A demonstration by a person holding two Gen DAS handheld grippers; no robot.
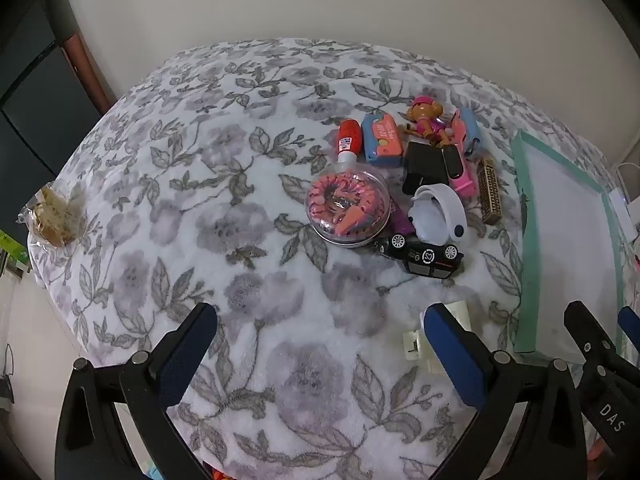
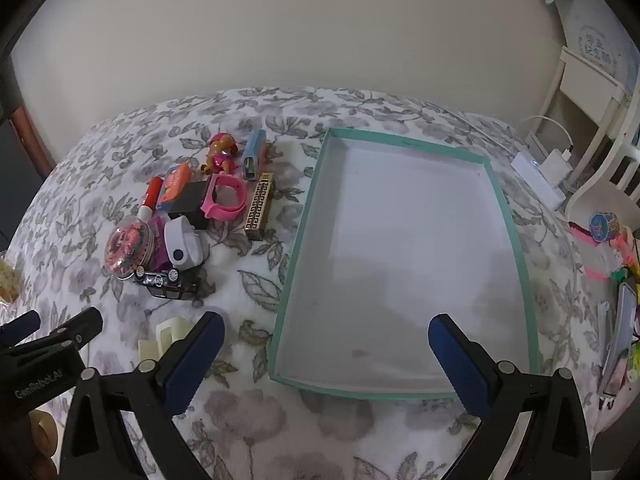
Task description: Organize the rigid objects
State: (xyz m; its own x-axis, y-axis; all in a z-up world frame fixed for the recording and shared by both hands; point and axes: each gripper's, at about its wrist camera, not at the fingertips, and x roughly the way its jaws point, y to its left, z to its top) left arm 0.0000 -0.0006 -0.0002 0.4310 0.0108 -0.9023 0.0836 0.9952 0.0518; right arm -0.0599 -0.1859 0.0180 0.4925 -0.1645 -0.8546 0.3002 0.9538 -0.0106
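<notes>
1. The left tool [image 1: 320, 340] is hanging over the floral blanket [image 1: 200, 208] at the bottom of the left wrist view, its blue-padded jaws standing wide apart with nothing between them.
2. The right tool [image 2: 326, 344] is hovering at the bottom of the right wrist view, jaws likewise spread wide and gripping nothing, over the near edge of the teal-rimmed tray [image 2: 506, 216].
3. The tray is lying on the blanket at centre right of the right wrist view, its white inside bare.
4. A cluster of small toys is sitting left of the tray: a clear round case [image 1: 347, 210] with a red-capped bottle [image 1: 349, 140] just above it, a black toy car [image 1: 426, 256] lying on its side below, a white watch band [image 1: 438, 210], a pink watch [image 2: 224, 200], a gold patterned bar [image 2: 260, 210] and a pink doll figure [image 1: 426, 120].
5. A cream plastic piece [image 2: 166, 338] is resting just beside the right tool's left finger in the lower left of that view.
</notes>
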